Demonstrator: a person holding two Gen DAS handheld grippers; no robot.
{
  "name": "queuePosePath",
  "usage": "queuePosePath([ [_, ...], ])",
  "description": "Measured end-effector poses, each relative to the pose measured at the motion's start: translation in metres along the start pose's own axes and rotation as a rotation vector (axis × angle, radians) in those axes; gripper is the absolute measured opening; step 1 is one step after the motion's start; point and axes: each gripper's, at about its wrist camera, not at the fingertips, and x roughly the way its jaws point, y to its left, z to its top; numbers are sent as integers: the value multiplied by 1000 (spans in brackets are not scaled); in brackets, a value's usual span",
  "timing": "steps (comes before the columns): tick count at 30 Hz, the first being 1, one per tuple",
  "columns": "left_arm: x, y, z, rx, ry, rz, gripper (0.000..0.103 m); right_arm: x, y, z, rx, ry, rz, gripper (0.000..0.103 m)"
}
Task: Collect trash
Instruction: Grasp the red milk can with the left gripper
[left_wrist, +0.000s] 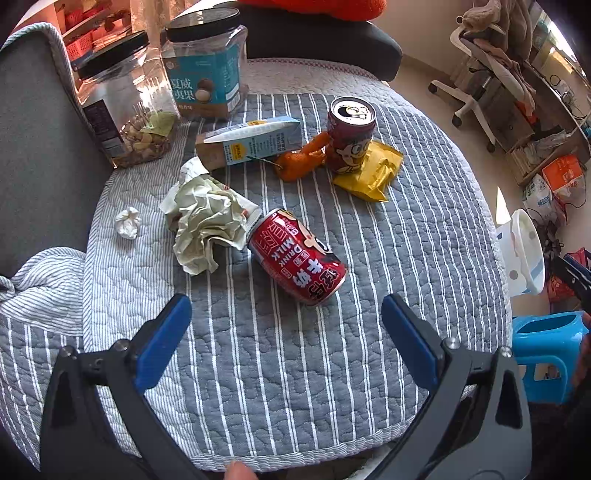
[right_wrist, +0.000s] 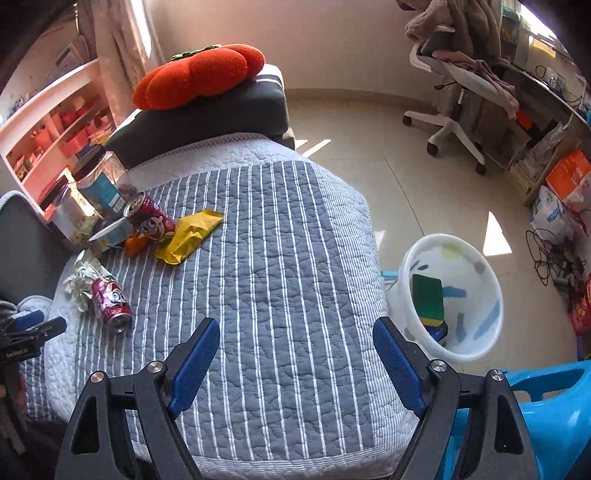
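Both grippers, left gripper (left_wrist: 286, 332) and right gripper (right_wrist: 295, 352), released, empty; two red metal cans (left_wrist: 296, 256), one crumpled paper wad (left_wrist: 205, 225), one quilted striped cover (left_wrist: 295, 350).

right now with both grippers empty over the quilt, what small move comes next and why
Probably ease the left gripper forward and down to straddle the tipped red can. Its fingers stand open with nothing between them, and that can lies on its side just ahead of them, the nearest piece of trash. The white bin waits beside the right gripper, also open and empty.
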Motion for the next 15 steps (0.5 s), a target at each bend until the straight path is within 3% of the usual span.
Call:
queuePosePath([
  [4,39,-5,9,-35,74,13,98,17,5,2,-8,31,-7,86],
  [7,59,-1,14,-107,123,-51,89,28,6,2,-8,54,-28,86],
  [13,72,-14,22,-81,114,-29,80,41,14,-4,-65,94,-51,86],
  [15,77,-16,22,-76,122,-30,72,42,16,-5,-77,99,-49,86],
])
